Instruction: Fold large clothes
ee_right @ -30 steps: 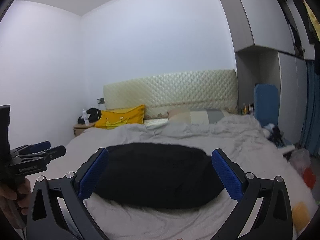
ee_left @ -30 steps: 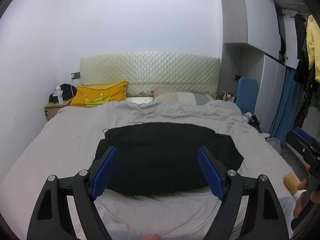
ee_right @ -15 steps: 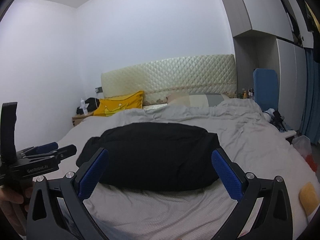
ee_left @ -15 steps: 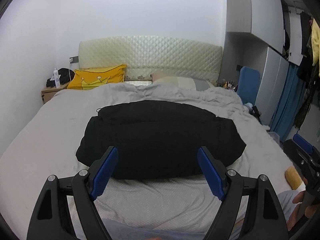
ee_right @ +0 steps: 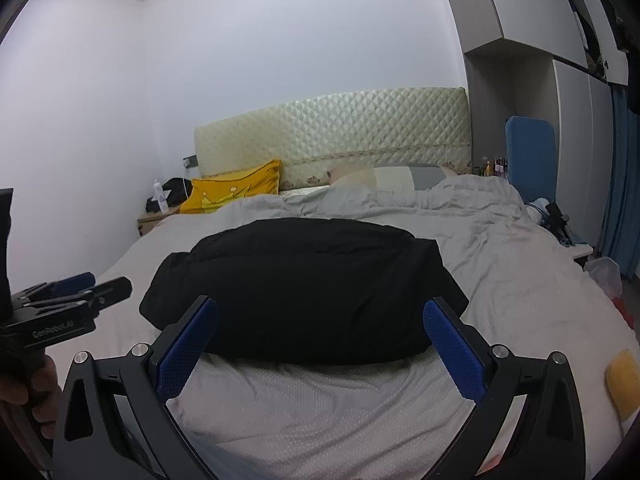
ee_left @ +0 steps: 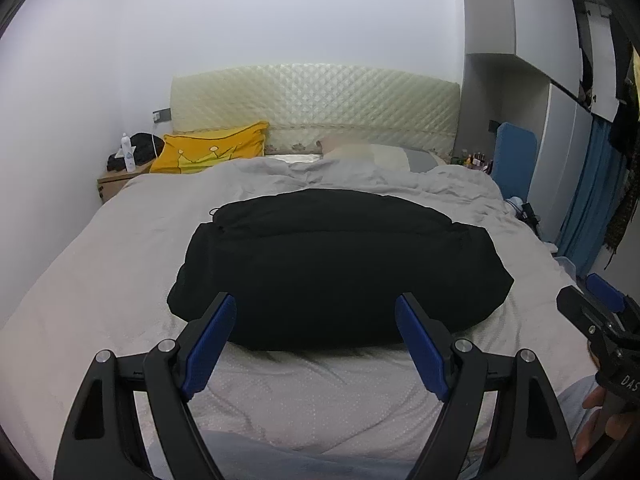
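A large black garment (ee_left: 336,268) lies in a puffy folded bundle on the grey bed (ee_left: 120,248), and also shows in the right wrist view (ee_right: 304,292). My left gripper (ee_left: 316,316) is open and empty, held above the bed just short of the garment's near edge. My right gripper (ee_right: 320,320) is open and empty, also just short of the near edge. Each gripper shows at the side of the other's view: the right gripper (ee_left: 600,320) and the left gripper (ee_right: 72,296).
A yellow pillow (ee_left: 212,154) and a grey pillow (ee_left: 376,154) lie by the quilted headboard (ee_left: 316,108). A nightstand (ee_left: 118,182) stands at the left, wardrobes (ee_left: 560,120) and a blue curtain at the right. A yellow object (ee_right: 622,376) lies at the bed's right edge.
Both views have shifted over the last second, showing more or less of the garment. Both grippers stayed open, and the garment has not visibly changed.
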`<action>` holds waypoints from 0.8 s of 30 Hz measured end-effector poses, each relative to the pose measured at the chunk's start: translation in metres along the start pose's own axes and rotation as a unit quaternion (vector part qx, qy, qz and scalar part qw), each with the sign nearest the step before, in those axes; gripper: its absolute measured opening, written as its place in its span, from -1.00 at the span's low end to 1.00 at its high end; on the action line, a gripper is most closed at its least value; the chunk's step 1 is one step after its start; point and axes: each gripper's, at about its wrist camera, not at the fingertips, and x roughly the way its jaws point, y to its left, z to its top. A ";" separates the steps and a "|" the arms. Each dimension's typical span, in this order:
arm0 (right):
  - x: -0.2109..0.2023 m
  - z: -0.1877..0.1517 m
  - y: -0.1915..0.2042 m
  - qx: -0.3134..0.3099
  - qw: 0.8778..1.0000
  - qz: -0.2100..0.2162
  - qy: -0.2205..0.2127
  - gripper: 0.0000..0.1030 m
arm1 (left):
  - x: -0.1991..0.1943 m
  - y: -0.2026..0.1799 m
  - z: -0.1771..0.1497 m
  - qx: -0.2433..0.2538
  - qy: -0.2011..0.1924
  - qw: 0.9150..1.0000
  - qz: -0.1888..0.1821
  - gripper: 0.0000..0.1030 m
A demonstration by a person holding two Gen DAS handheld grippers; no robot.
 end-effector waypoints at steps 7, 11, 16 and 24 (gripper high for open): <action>-0.002 -0.001 0.006 -0.006 1.000 0.002 0.001 1.00 | -0.002 0.002 0.001 -0.002 -0.001 1.000 0.003 0.60; -0.006 0.001 0.007 -0.010 1.000 -0.001 -0.005 1.00 | -0.005 0.000 0.002 0.003 -0.003 1.000 0.002 0.60; -0.009 0.001 0.007 -0.011 1.000 -0.006 -0.008 1.00 | -0.007 0.000 0.001 0.003 -0.004 1.000 0.003 0.60; -0.013 0.003 0.004 -0.009 1.000 -0.010 -0.008 1.00 | -0.010 -0.002 0.001 0.003 -0.004 1.000 -0.001 0.60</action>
